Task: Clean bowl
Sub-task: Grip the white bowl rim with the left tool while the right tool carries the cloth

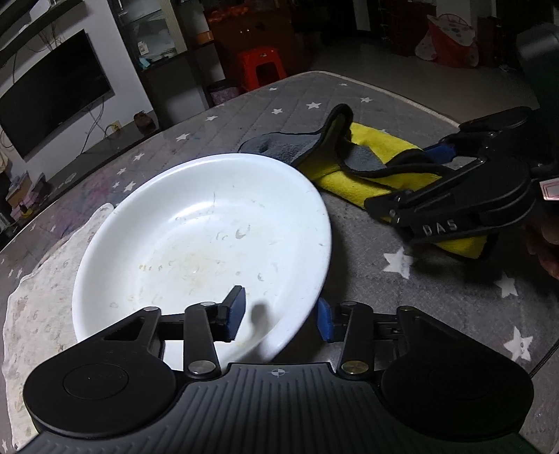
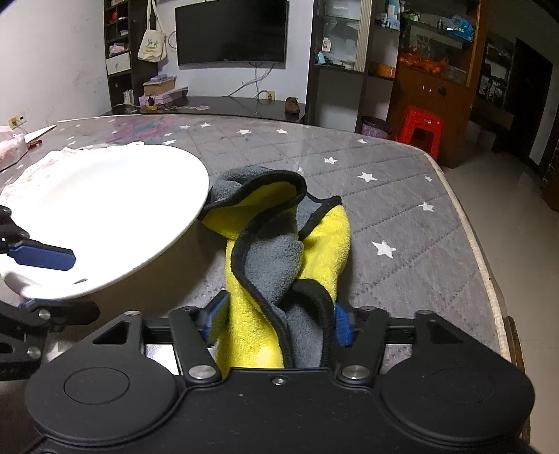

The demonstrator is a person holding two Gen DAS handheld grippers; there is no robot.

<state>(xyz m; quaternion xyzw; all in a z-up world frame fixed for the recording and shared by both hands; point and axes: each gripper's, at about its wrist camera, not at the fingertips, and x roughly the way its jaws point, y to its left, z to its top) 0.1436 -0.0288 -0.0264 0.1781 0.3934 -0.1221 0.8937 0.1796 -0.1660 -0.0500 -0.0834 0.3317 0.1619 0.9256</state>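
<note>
Two fingers (image 1: 236,314) straddle the bowl (image 1: 195,237) rim.

One white bowl (image 1: 195,244) sits on the table (image 1: 401,300), which is covered in grey cloth printed with stars. One yellow-and-grey cleaning cloth (image 2: 279,258) lies just right of the bowl. One pale patterned cloth (image 1: 38,276) lies under the bowl at left. Two claws: the left claw (image 1: 279,319) near, the right claw (image 2: 277,321) around the cleaning cloth. One red stool (image 2: 421,129) stands far off. One television (image 2: 232,31) hangs on the far wall.
</note>
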